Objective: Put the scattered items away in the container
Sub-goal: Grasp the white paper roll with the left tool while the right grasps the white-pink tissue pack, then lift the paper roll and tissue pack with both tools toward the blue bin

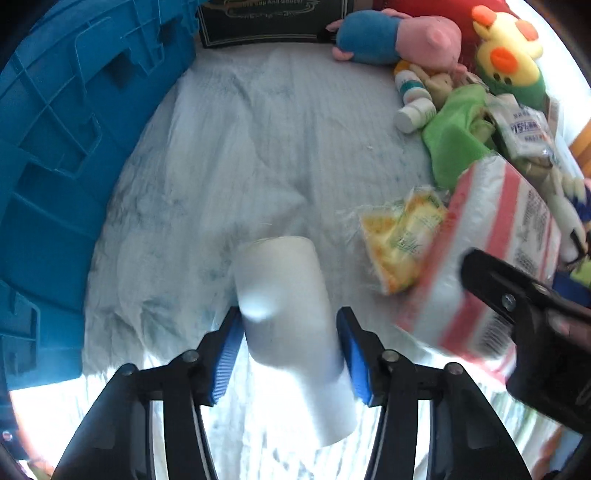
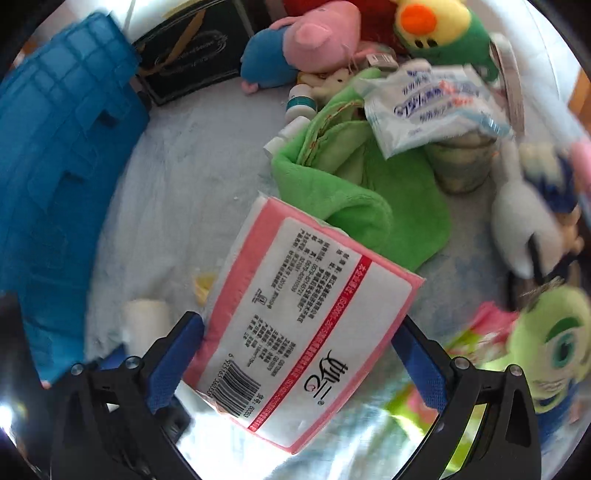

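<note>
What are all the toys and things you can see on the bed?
White cylindrical roll: one, between left fingers.
Pink-and-white tissue pack: one, between right fingers.
Blue plastic crate: one, far left.
Yellow snack packet: one, beside tissue pack.
Green cloth: one, middle pile.
Wet-wipe packet: one, white-blue, on pile.
White bottles: two, by cloth.
Pink pig plush: one, blue-shirted, back.
Yellow bird plush: one, back right.
Green one-eyed plush: one, right.
Black box: one, back.
Left gripper; right gripper: black, blue pads.
</note>
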### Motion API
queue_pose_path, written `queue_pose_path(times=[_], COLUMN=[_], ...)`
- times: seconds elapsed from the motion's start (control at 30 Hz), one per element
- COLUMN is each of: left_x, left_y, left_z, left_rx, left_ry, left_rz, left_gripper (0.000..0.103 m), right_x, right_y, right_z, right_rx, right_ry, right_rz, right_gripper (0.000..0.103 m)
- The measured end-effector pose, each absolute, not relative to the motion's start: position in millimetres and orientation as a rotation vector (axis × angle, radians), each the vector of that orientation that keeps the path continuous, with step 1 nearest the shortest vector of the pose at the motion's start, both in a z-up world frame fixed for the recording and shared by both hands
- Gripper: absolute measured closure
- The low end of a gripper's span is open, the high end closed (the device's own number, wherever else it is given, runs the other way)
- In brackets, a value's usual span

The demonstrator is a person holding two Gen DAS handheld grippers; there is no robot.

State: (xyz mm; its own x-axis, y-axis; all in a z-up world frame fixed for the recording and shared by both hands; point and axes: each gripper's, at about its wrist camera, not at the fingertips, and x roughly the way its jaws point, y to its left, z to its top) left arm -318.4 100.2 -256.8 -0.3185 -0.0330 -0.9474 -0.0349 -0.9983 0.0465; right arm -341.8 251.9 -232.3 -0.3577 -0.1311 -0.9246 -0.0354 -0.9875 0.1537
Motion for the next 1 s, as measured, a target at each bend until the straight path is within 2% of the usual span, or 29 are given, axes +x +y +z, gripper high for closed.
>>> queue_pose_path(times=[0.1, 0.47, 0.77, 1.0], left_x=[-318, -314, -301, -270], left_y=[100, 98, 94, 103], left_z=[-261, -264, -231, -182], left_rx=[-1.844, -1.804, -1.672, -1.512], left_ry=[0.116, 0.196, 0.231, 0.236], left_rz=[2.541, 2.560, 2.649, 2.725], left_gripper=[0.052, 0.054, 0.054, 0.054], right_x=[-335, -332, -309, -283], right_y=[254, 253, 250, 250], right_z=[-231, -240, -221, -175], right_rx=[1.786, 1.774, 1.704, 1.552], right_ry=[-0.116, -0.187, -0.136, -0.067], right_rz=[-2.503, -2.503, -2.546, -2.666], right_gripper=[0.000, 0.000, 0.008, 0.009])
